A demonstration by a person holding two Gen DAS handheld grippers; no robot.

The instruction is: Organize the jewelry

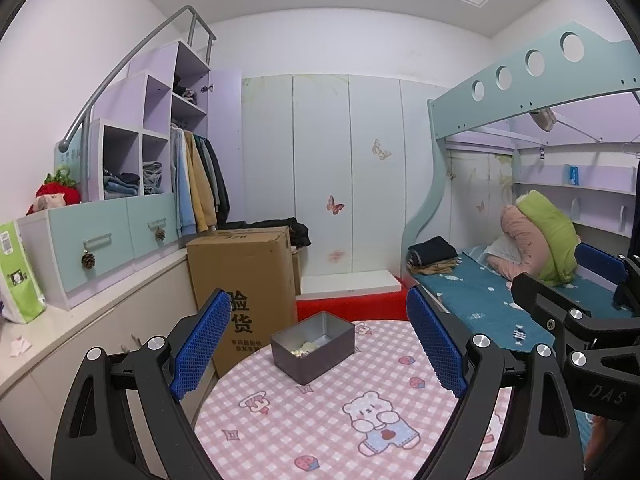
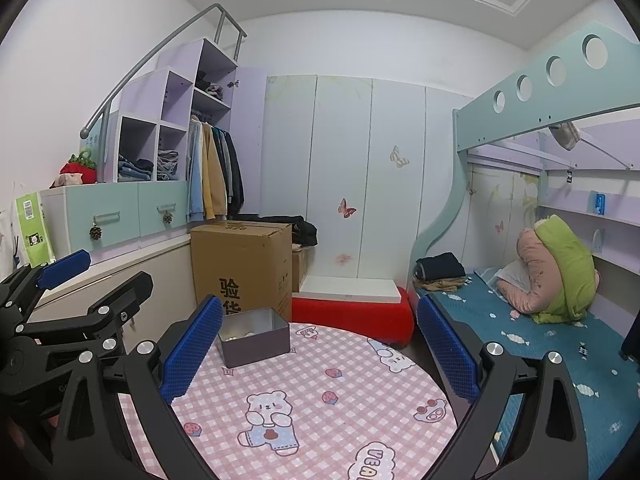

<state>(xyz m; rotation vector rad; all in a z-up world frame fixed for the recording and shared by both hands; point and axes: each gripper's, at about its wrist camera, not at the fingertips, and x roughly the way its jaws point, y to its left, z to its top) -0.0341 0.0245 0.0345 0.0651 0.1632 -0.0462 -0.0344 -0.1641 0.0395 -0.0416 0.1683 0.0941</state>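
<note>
Two handheld grippers hover above a round table (image 1: 320, 432) draped in a pink checked cloth printed with bears, in a child's bedroom with a bunk bed (image 1: 500, 304) to the right and a cardboard box (image 1: 244, 276) behind. The left gripper (image 1: 316, 344) and the right gripper (image 2: 316, 350) both stand with jaws spread wide and nothing between their blue pads. The task's container, an open grey metal tin (image 1: 314, 348), sits near the far edge of the table, lid off; pale, small pieces, apparently jewelry (image 1: 304, 349), lie on its floor, too small to identify singly. No other jewelry shows on the cloth. Neither gripper touches the tin. Judging by the wide stance of both tools, the step in hand looks like an approach to the tin. Done well, it would call for one gripper to steady the tin by a wall while the other comes in from above, jaws narrowed enough to clear the rim, and pinches a single piece near its middle; a light tin on cloth may well slide or tip if nudged sideways, and fine chains could tangle if several are lifted together.
</note>
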